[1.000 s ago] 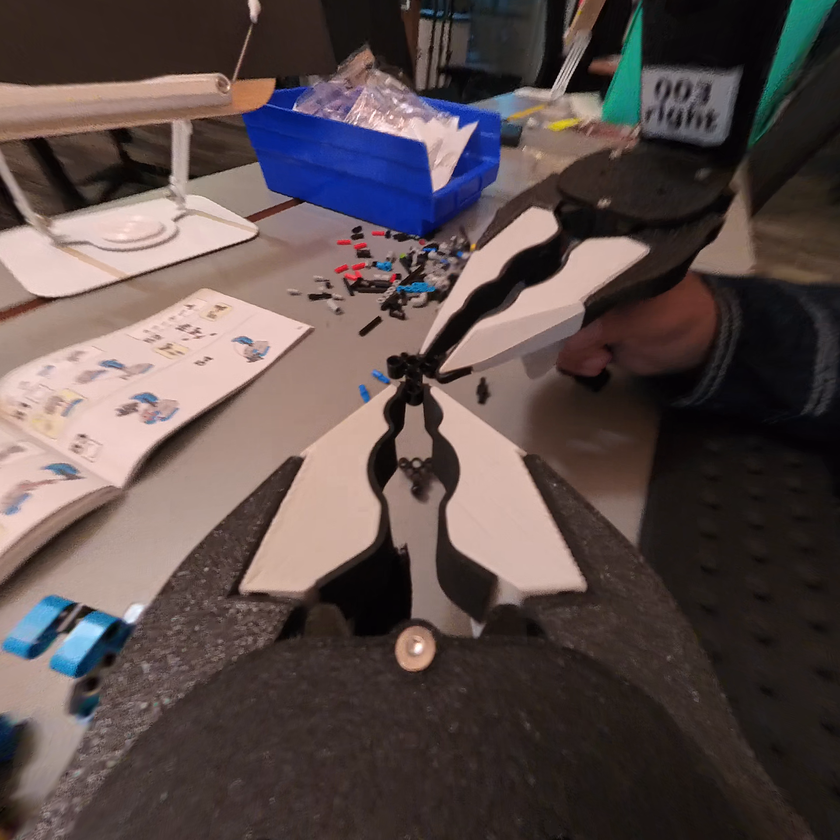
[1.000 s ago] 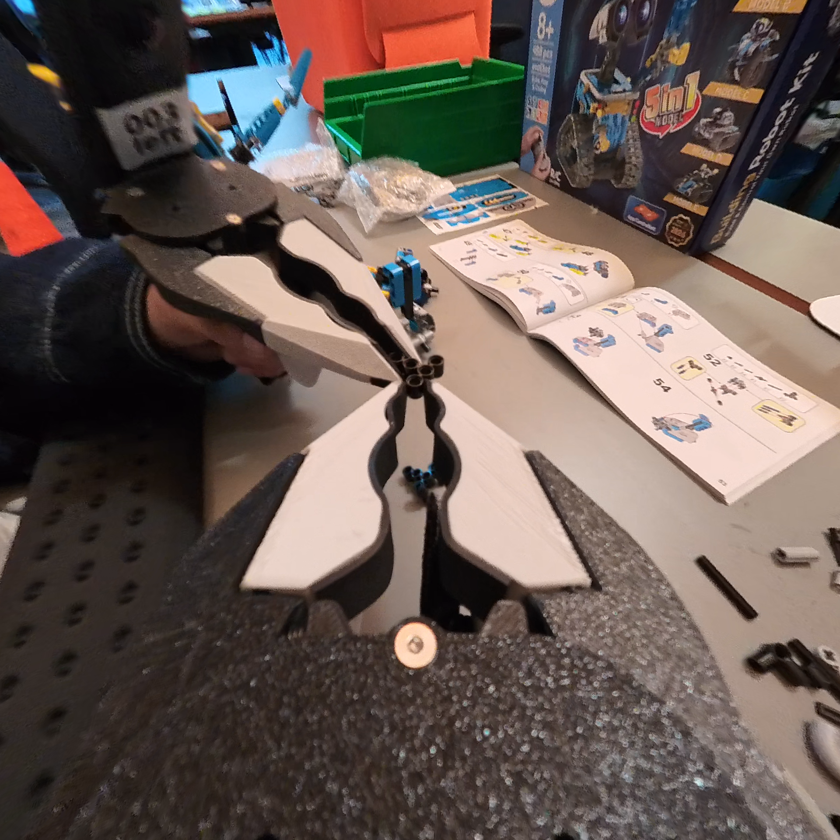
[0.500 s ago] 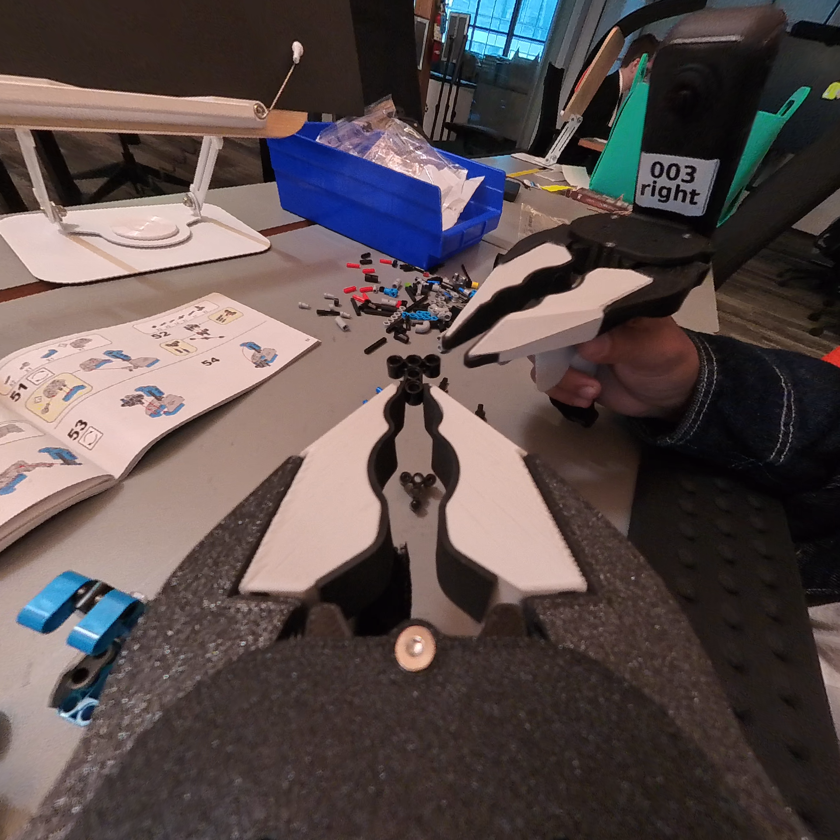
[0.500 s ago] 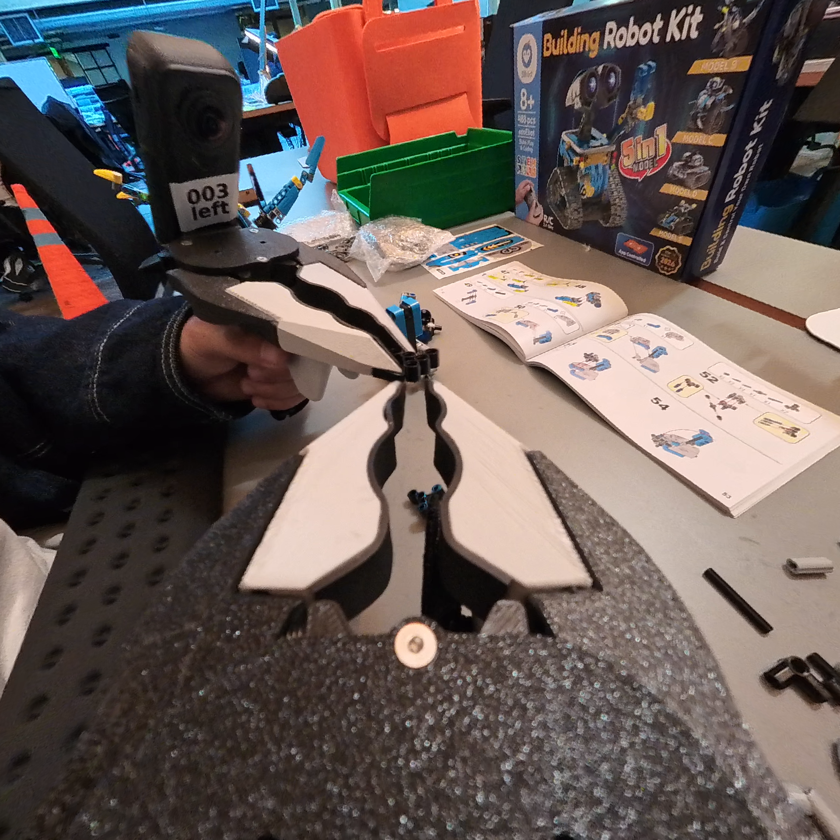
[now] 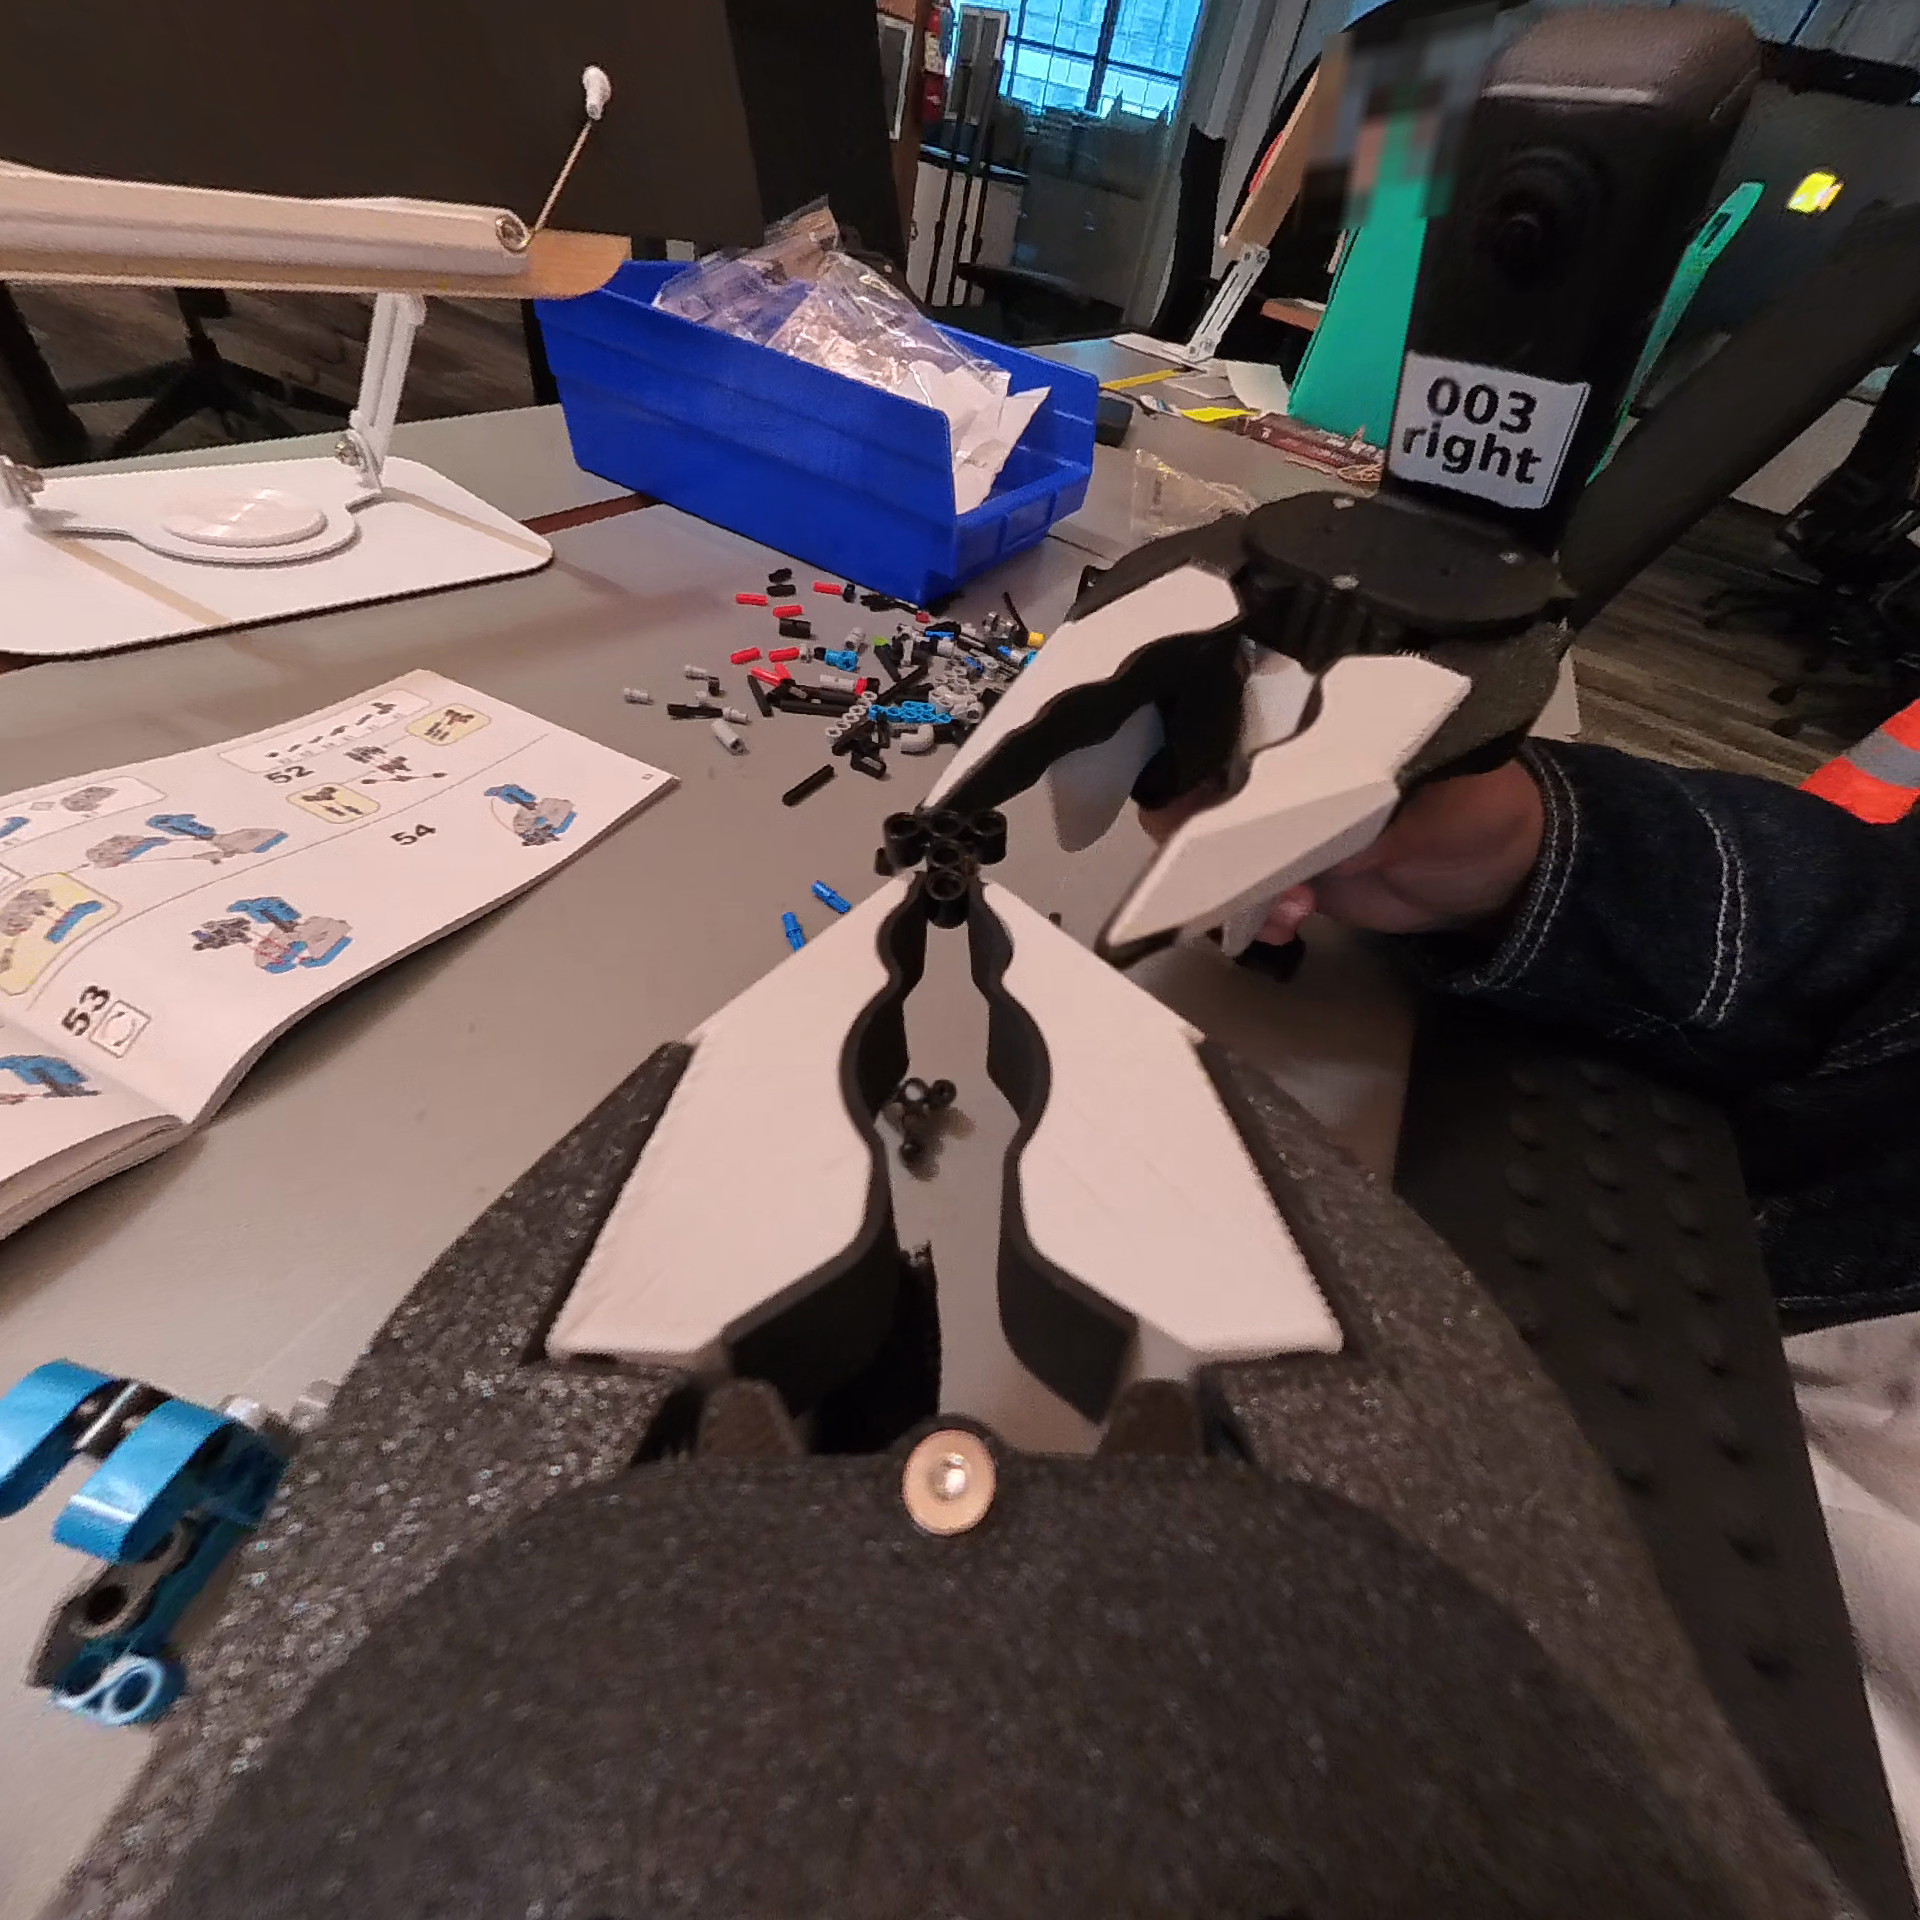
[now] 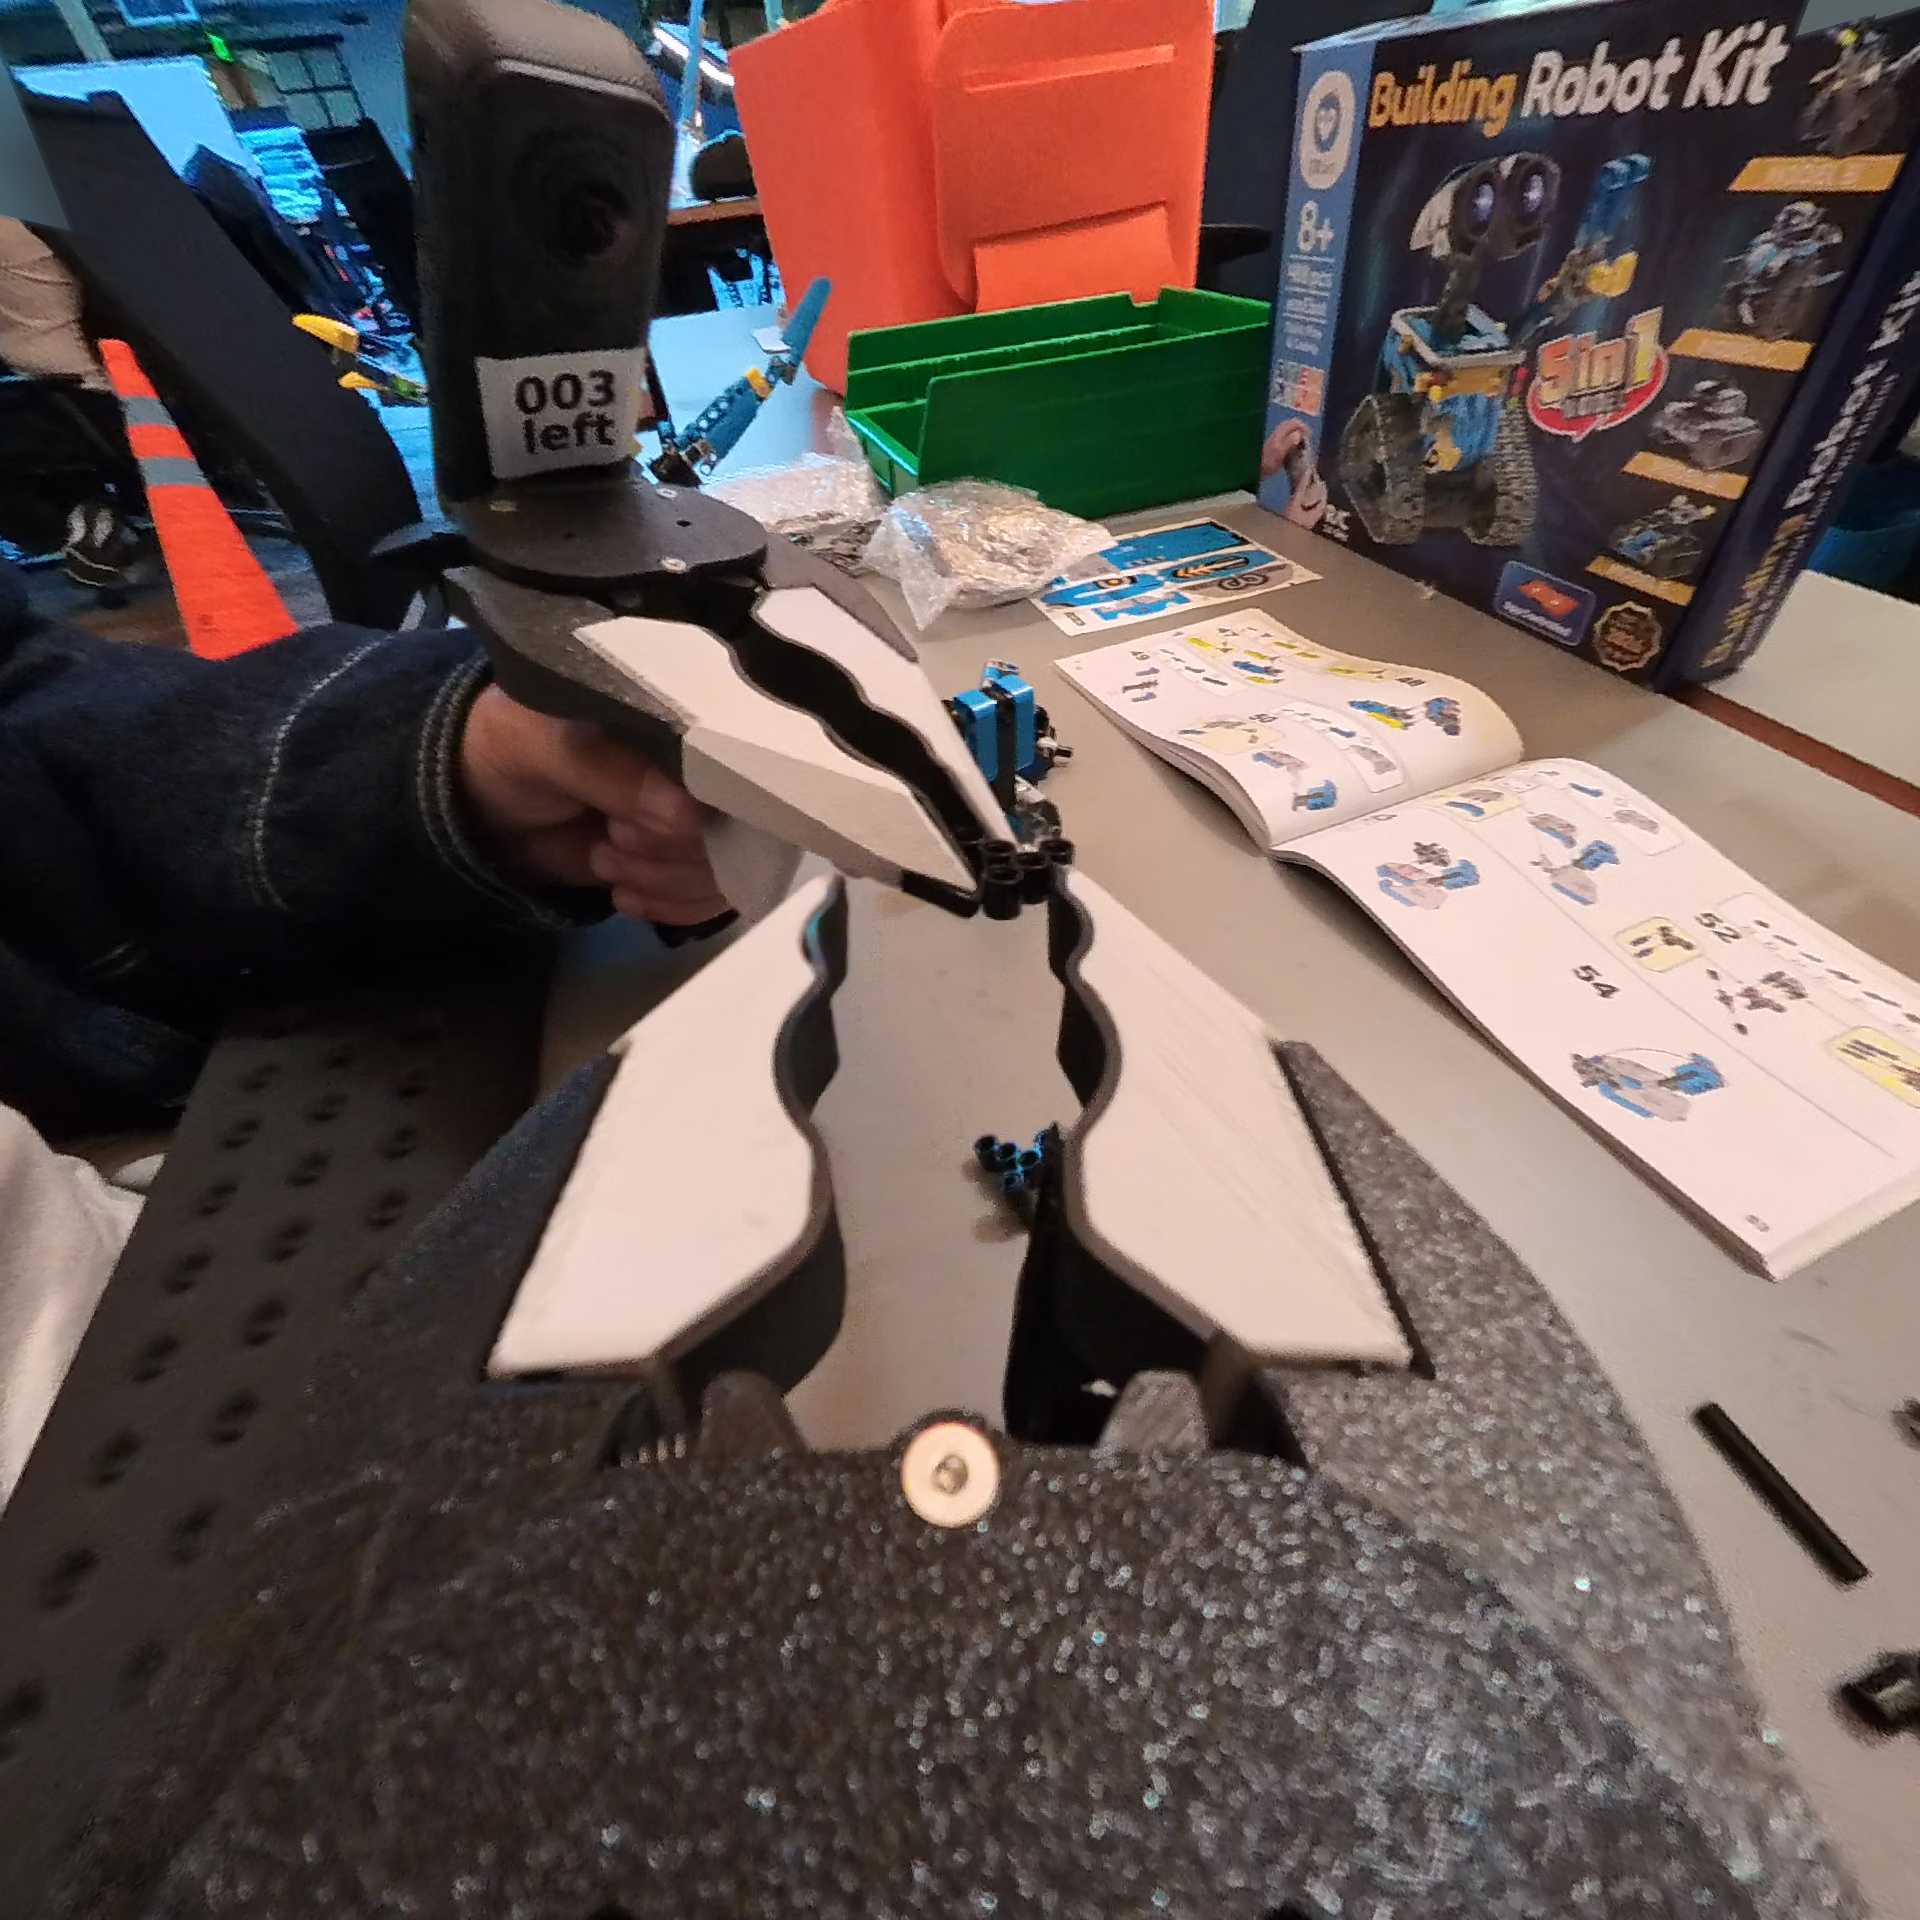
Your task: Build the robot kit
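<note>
My left gripper (image 5: 943,896) is shut on a small black T-shaped connector with round holes (image 5: 945,844) and holds it above the grey table (image 5: 520,1091). In the right wrist view the left gripper (image 6: 987,883) holds the same connector (image 6: 1023,868). My right gripper (image 6: 945,894) is open, with nothing between its pads. Its right fingertip (image 6: 1070,904) stands close beside the connector. In the left wrist view the right gripper (image 5: 1023,878) shows its jaws spread, one fingertip (image 5: 935,805) next to the connector.
An open instruction booklet (image 5: 312,862) lies to the left. Loose small parts (image 5: 873,686) lie before a blue bin (image 5: 810,436). A blue assembly (image 6: 997,727), a green bin (image 6: 1060,405) and a kit box (image 6: 1558,343) stand farther off. A black perforated mat (image 6: 260,1195) borders the table. Only a small space, under 4 cm, lies between the two pairs of fingers.
My right gripper was shut with its tips at the connector, drew back a little, and has now opened wide beside it. My left gripper has kept its hold on the connector.
</note>
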The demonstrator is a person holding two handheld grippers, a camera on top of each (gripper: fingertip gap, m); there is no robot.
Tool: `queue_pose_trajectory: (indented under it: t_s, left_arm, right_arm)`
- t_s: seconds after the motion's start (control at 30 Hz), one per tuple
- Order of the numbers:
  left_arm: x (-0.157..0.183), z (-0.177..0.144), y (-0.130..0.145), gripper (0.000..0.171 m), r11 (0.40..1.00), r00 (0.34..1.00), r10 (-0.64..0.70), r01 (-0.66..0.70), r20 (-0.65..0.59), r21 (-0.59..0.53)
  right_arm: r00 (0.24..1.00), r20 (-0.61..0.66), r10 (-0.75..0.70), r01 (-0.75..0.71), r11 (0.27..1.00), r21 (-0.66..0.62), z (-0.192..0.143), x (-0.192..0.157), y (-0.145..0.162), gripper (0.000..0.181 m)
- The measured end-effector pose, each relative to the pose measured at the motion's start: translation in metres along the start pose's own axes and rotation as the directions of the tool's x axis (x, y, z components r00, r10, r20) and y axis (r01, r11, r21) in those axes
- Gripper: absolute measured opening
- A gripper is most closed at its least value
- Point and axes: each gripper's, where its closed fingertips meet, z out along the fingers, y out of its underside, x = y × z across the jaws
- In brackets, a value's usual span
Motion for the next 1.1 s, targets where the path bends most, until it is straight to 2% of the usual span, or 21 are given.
queue_pose_trajectory:
  t_s: [0.2, 0.27, 0.53, 0.6, 0.67, 0.73, 0.77, 0.83, 0.93, 1.0, 1.1]
  left_arm:
    - [0.004, 0.003, 0.008, 0.007, 0.999, 0.999, -0.024, 0.023, -0.030, -0.044]
    - [0.001, 0.004, 0.012, 0.007, 0.997, 1.000, -0.016, 0.016, -0.007, -0.071]
    - [-0.004, 0.006, 0.022, 0.007, 0.991, 0.998, -0.056, 0.056, 0.003, -0.120]
    - [-0.014, 0.002, 0.017, 0.007, 0.995, 0.997, -0.002, 0.010, 0.080, -0.098]
    - [-0.022, -0.003, 0.019, 0.007, 0.994, 0.992, 0.021, -0.008, 0.121, -0.107]
    - [-0.022, -0.004, 0.019, 0.007, 0.995, 0.993, 0.005, 0.007, 0.115, -0.104]
    - [-0.022, -0.004, 0.018, 0.007, 0.995, 0.994, 0.003, 0.008, 0.113, -0.101]
    - [-0.023, -0.004, 0.019, 0.007, 0.995, 0.993, 0.009, 0.003, 0.120, -0.104]
    - [-0.026, -0.004, 0.022, 0.007, 0.992, 0.990, 0.023, -0.006, 0.136, -0.124]
    - [-0.025, -0.003, 0.023, 0.007, 0.991, 0.990, 0.030, -0.012, 0.135, -0.131]
    - [-0.024, -0.003, 0.023, 0.007, 0.991, 0.991, 0.035, -0.018, 0.131, -0.132]
  right_arm:
    - [0.997, 0.020, -0.074, 0.074, 0.997, -0.002, 0.004, -0.013, -0.001, 0.040]
    - [0.992, -0.035, -0.119, 0.118, 0.992, -0.043, 0.006, -0.007, 0.005, 0.036]
    - [0.983, -0.052, -0.179, 0.171, 0.977, -0.130, 0.011, -0.008, 0.019, 0.042]
    - [0.983, -0.106, -0.153, 0.138, 0.981, -0.136, 0.004, 0.006, 0.014, 0.035]
    - [0.975, -0.198, -0.101, 0.065, 0.982, -0.179, -0.013, 0.037, 0.014, 0.029]
    - [0.958, -0.264, -0.112, 0.011, 0.935, -0.355, -0.029, 0.072, 0.039, 0.024]
    - [0.960, -0.244, -0.134, 0.012, 0.896, -0.443, -0.033, 0.080, 0.054, 0.024]
    - [0.988, -0.118, -0.097, 0.013, 0.827, -0.563, -0.031, 0.077, 0.077, 0.025]
    - [0.997, 0.048, -0.059, 0.076, 0.802, -0.593, -0.018, 0.067, 0.082, 0.031]
    - [0.987, 0.047, -0.153, 0.146, 0.746, -0.649, -0.021, 0.087, 0.087, 0.031]
    - [0.986, 0.091, -0.141, 0.164, 0.705, -0.689, -0.024, 0.099, 0.091, 0.030]
